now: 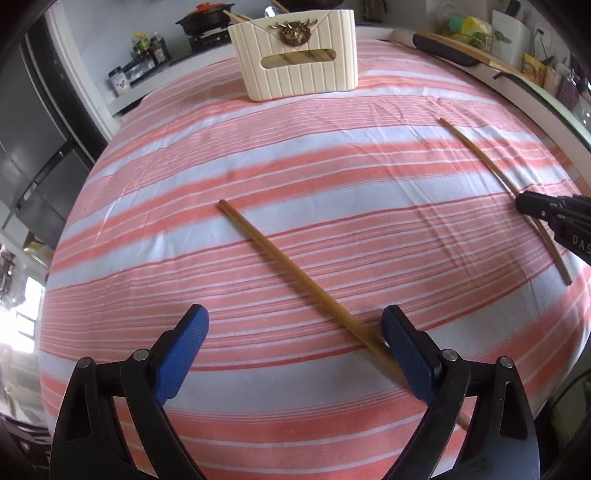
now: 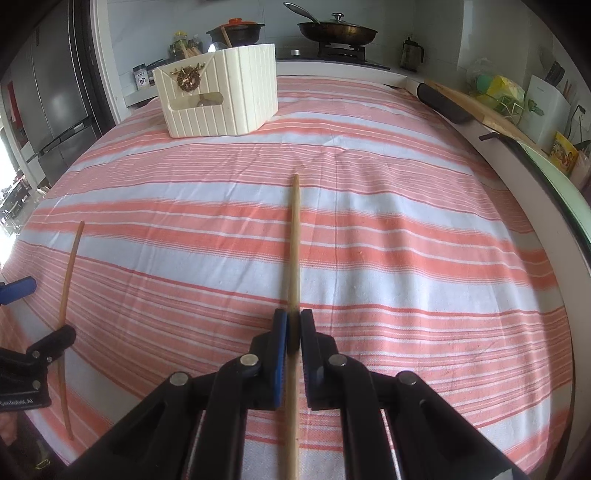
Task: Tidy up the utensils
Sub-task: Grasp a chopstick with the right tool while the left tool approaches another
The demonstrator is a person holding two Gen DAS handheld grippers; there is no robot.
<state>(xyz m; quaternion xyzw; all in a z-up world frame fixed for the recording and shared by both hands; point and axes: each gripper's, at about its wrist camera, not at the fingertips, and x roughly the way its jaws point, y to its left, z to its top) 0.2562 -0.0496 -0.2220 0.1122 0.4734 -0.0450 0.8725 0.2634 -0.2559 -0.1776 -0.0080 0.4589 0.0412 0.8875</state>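
Observation:
Two wooden chopsticks lie on a pink and white striped cloth (image 1: 295, 155). My left gripper (image 1: 295, 325) is open, its blue fingers either side of one chopstick (image 1: 280, 266) that runs diagonally under the right finger. My right gripper (image 2: 293, 328) is shut on the other chopstick (image 2: 294, 236), which points straight ahead; the same chopstick (image 1: 491, 166) and the right gripper (image 1: 532, 205) show at the right of the left wrist view. A cream ribbed utensil box (image 1: 299, 66) with a gold ornament stands at the far side, holding chopsticks; it also shows in the right wrist view (image 2: 221, 99).
A white counter edge (image 2: 517, 155) borders the cloth on the right, with a cutting board (image 2: 480, 107) and bags. A stove with a black pan (image 2: 336, 33) and a pot (image 2: 236, 31) stands behind the box. A dark fridge (image 2: 55, 103) is at the left.

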